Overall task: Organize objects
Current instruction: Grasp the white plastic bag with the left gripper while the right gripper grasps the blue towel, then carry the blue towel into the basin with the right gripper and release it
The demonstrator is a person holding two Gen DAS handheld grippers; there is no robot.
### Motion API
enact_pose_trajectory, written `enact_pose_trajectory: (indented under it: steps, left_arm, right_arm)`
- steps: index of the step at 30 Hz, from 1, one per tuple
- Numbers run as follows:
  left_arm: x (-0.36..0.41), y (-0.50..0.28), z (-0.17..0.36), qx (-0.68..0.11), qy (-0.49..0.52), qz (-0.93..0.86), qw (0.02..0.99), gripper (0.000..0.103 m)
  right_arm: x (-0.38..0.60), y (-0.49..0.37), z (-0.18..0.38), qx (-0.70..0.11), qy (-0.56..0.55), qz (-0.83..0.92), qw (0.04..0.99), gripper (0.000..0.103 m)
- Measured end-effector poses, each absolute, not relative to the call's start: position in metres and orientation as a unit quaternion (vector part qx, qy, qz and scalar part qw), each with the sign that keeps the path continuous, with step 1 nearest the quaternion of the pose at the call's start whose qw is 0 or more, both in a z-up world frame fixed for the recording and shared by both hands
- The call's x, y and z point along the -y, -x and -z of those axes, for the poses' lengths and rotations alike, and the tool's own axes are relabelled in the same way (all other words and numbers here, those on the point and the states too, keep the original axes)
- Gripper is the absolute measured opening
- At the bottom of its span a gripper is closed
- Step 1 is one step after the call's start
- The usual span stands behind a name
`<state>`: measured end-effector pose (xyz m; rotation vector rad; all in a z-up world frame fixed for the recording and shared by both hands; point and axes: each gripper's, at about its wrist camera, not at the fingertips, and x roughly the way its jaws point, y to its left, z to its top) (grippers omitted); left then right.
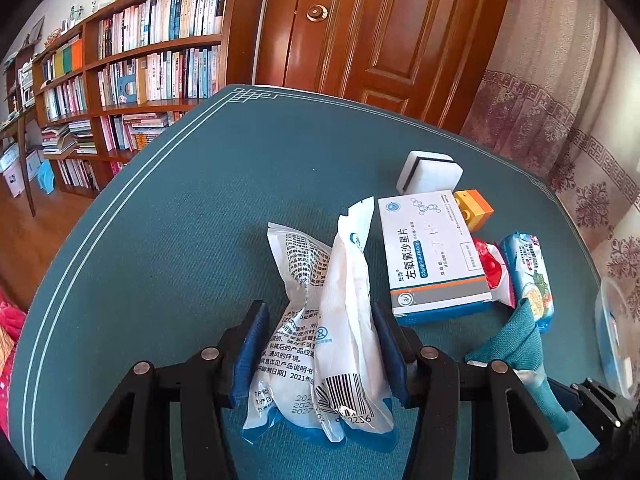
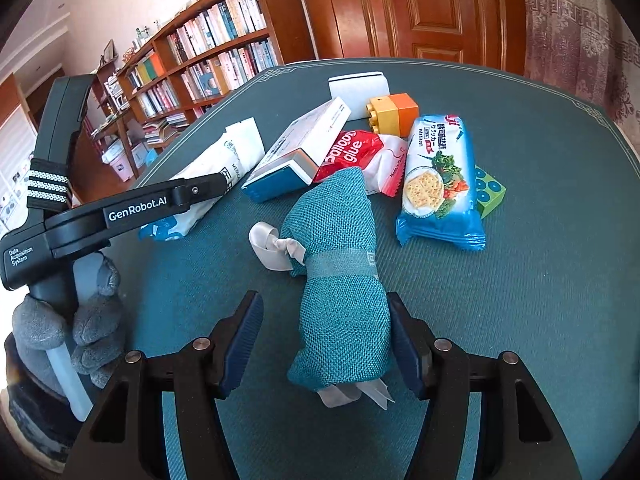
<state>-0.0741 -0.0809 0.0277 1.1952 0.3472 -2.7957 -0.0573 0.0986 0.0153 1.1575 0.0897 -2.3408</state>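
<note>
So the left gripper [image 1: 318, 350] has its blue ribbed pads pinched onto a crinkly white plastic packet [image 1: 320, 332] with black print and a barcode. The packet is scrunched and folded where the pads squeeze it, and it sits on the teal woven tabletop [image 1: 180, 240], with a blue band along its bottom edge.

The right gripper [image 2: 324, 344] sits around a teal fabric pouch [image 2: 340, 300], a coarse-weave bag cinched with a white ribbon [image 2: 272, 246]. Its right pad looks like it's touching the cloth, but there's a gap on the left side, so the jaws are narrow rather than actually squeezing.

Behind them is a small pile: a white and blue medicine box [image 1: 434, 256], a white sponge block [image 1: 430, 172] with a dark stripe, an orange and yellow toy brick [image 1: 474, 208], a red and white glue packet [image 2: 356, 156] and a shiny blue cracker packet [image 2: 440, 184].

Only the right wrist view shows a green toy brick [image 2: 490, 192] with blue dots tucked behind the crackers, plus a grey-gloved hand [image 2: 68, 332] holding the left gripper's handle. Only the left wrist view shows a clear plastic container [image 1: 614, 332] at the right edge of the table.

Bookshelf [image 1: 140, 60] and wooden door [image 1: 380, 28] in the back.
</note>
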Motion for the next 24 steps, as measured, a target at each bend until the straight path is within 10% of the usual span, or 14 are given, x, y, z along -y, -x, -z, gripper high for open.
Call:
enact_pose_trajectory:
  steps: [7, 24]
  left_arm:
    - [0.077, 0.074, -0.03, -0.105, -0.384, 0.917, 0.037, 0.056]
    - [0.085, 0.078, -0.019, -0.124, -0.407, 0.904, 0.037, 0.061]
  right_arm:
    - [-0.101, 0.06, -0.016, -0.032, -0.426, 0.872, 0.237, 0.041]
    - [-0.109, 0.025, -0.025, -0.028, -0.414, 0.877, 0.244, 0.038]
